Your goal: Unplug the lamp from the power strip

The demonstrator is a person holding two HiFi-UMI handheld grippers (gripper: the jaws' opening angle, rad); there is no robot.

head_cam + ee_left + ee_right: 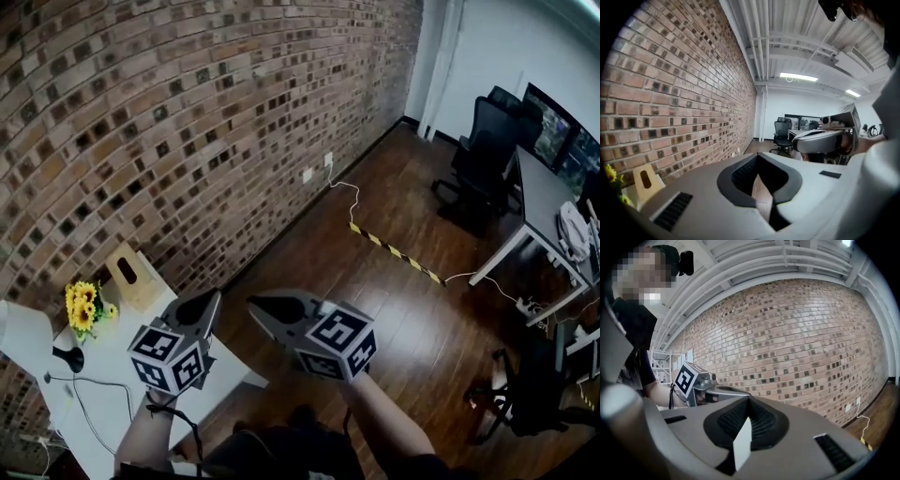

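- Plainly, the lamp (21, 339) stands at the left edge of the white tabletop (122, 375). It has a pale shade above a dark base, and both are partly cut off by the head view.
- Its thin black cord (82, 405) trails limply toward the near left corner. A pale block there may be the power strip (26, 439), but it is too small to be sure.
- The plug is likely rigid and seated by friction, so grip its body, not the slack cord. The strip looks light and would probably lift, so it needs pinning down.
- The left hand-held gripper (214, 298) and the right hand-held gripper (253, 304) are both clenched and empty. They are held in the air beyond the tabletop's right edge, well apart from the lamp.
- Yellow flowers (82, 305) and a wooden box (131, 275) sit along the far edge.
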